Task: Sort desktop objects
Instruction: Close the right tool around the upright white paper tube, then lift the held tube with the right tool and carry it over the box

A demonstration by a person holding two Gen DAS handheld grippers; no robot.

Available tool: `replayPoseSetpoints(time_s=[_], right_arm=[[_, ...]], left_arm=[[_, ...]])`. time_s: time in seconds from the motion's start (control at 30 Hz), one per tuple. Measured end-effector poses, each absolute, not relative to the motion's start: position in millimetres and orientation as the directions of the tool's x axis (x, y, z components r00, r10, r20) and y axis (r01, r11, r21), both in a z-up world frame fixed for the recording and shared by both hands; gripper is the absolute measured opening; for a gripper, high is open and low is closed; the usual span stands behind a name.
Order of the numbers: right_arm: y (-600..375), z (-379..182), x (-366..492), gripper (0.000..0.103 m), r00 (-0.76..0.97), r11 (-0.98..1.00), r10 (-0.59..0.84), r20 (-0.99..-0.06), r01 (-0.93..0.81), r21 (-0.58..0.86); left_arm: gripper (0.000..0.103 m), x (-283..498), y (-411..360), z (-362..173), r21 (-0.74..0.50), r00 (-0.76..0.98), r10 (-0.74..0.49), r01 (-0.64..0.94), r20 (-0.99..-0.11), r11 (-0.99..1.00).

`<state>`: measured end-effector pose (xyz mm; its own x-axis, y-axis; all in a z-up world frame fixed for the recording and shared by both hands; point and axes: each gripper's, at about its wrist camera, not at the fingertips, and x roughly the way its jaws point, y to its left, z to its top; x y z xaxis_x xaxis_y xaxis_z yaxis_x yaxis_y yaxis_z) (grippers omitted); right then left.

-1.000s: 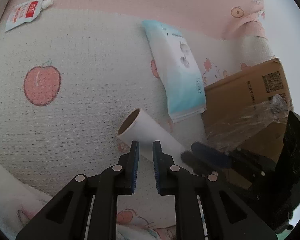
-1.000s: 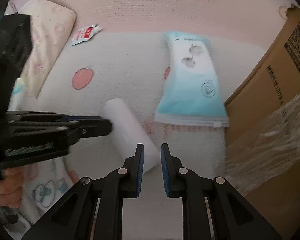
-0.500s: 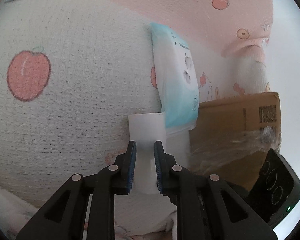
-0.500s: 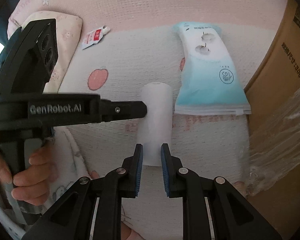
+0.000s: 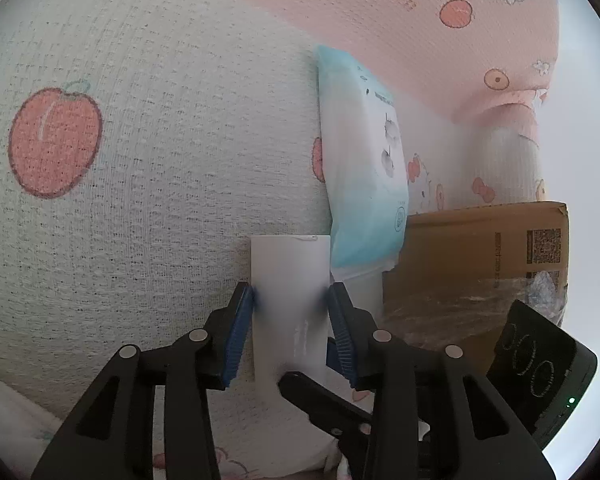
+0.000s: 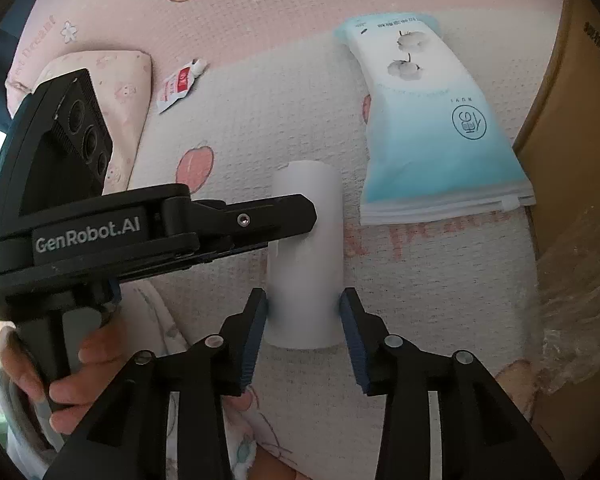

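Both grippers, left gripper (image 5: 290, 304) and right gripper (image 6: 303, 309), are opening around the white roll (image 6: 306, 256), gripping nothing. Wipes pack (image 6: 432, 120) and sachet (image 6: 179, 86) ahead still need sorting.

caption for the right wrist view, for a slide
Both tools straddle the white roll on the peach-print blanket, jaws opening, beside a blue wipes pack.

Peach-print blanket (image 5: 148, 152), perhaps bedding; bright daylight.

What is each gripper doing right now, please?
Left gripper: opening around the white roll.
Right gripper: opening around the same roll.
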<state>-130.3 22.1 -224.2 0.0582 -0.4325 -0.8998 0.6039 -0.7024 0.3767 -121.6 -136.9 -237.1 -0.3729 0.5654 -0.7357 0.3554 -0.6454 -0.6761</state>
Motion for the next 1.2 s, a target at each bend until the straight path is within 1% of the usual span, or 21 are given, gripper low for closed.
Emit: replayPoseSetpoints(time_s=[0.07, 0.23, 0.47, 0.6, 0.73, 0.97, 1.07, 1.2], right_arm=[[22, -228, -129, 0.039, 0.059, -0.705, -0.427, -0.902, 0.603, 0.374], [17, -238, -128, 0.04, 0.065, -0.709, -0.412, -0.909, 0.603, 0.364], [21, -224, -113, 0.041, 0.016, -0.709, -0.403, -0.915, 0.626, 0.323], [23, -199, -99, 0.041, -0.041, -0.687, -0.399, -0.916, 0.675, 0.269], [26, -165, -81, 0.041, -0.128, -0.662, -0.413, -0.902, 0.721, 0.202], [31, -112, -65, 0.041, -0.236, -0.633, -0.475, -0.848, 0.761, 0.142], [35, -97, -65, 0.041, -0.263, -0.635, -0.499, -0.826, 0.759, 0.142], [42, -79, -66, 0.041, -0.291, -0.633, -0.531, -0.796, 0.761, 0.143]], left_arm=[[0.042, -121, -136, -237, -0.676, -0.374, 0.565, 0.351, -0.736, -0.648], [0.042, -116, -137, -237, -0.677, -0.375, 0.566, 0.346, -0.734, -0.649], [0.042, -100, -137, -221, -0.698, -0.401, 0.578, 0.298, -0.711, -0.651], [0.042, -80, -139, -195, -0.718, -0.461, 0.575, 0.234, -0.676, -0.656], [0.042, -56, -141, -157, -0.741, -0.57, 0.545, 0.179, -0.614, -0.647], [0.042, -45, -122, -96, -0.683, -0.636, 0.489, 0.082, -0.597, -0.726], [0.042, -46, -108, -72, -0.648, -0.664, 0.461, 0.046, -0.588, -0.76], [0.042, -45, -101, -53, -0.629, -0.678, 0.45, 0.024, -0.581, -0.777]])
